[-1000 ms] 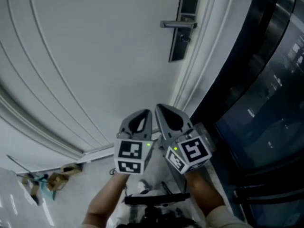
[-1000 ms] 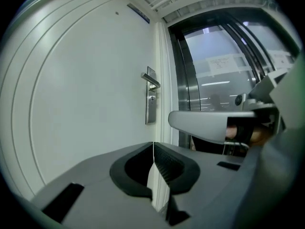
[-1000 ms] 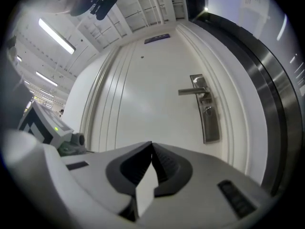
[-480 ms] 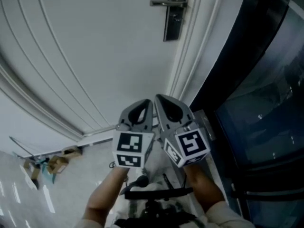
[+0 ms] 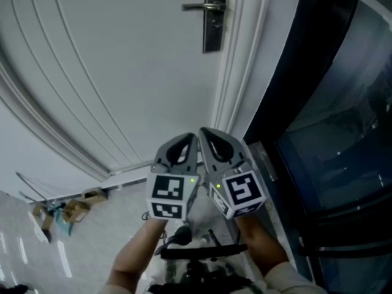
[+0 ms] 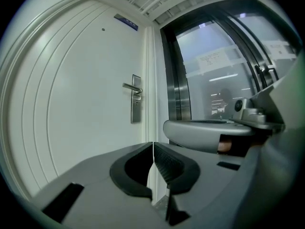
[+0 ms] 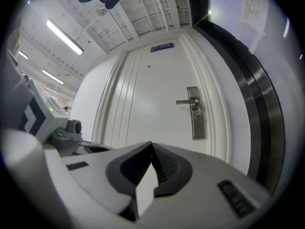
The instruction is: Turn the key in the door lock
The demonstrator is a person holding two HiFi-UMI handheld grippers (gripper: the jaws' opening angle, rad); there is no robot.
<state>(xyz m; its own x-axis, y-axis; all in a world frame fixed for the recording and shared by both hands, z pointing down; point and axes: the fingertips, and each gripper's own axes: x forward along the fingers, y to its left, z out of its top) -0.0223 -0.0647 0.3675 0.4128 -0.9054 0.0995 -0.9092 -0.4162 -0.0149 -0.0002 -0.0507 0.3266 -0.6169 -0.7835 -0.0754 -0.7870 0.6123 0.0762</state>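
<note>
The left gripper has its fingers pressed together at the tips with nothing between them. The right gripper is the same, its ribbed fingers meeting at the front and holding nothing. In the head view the two sit side by side and almost touching, left gripper and right gripper, each carried in one of the person's hands. The marker cubes lie just behind the fingers. Well ahead of both pairs of fingers stands a closed white panelled door. Its metal lock plate is mounted near the edge that lies straight beyond the fingertips, and neither gripper touches it. A lever handle sticks out from the plate toward the left of the fingers. In the right gripper view the plate stands ahead and a little to the right of the fingertips. A small dark spot under the lever marks the keyhole, and it is too small to tell whether a key sits in it. In the left gripper view the plate is ahead and slightly left of the fingertips. To the right of the fingers run the white door frame and a dark glass panel. Far to the left of the fingers, scraps lie on the floor by the door's foot. A small blue sign is fixed above the door.
</note>
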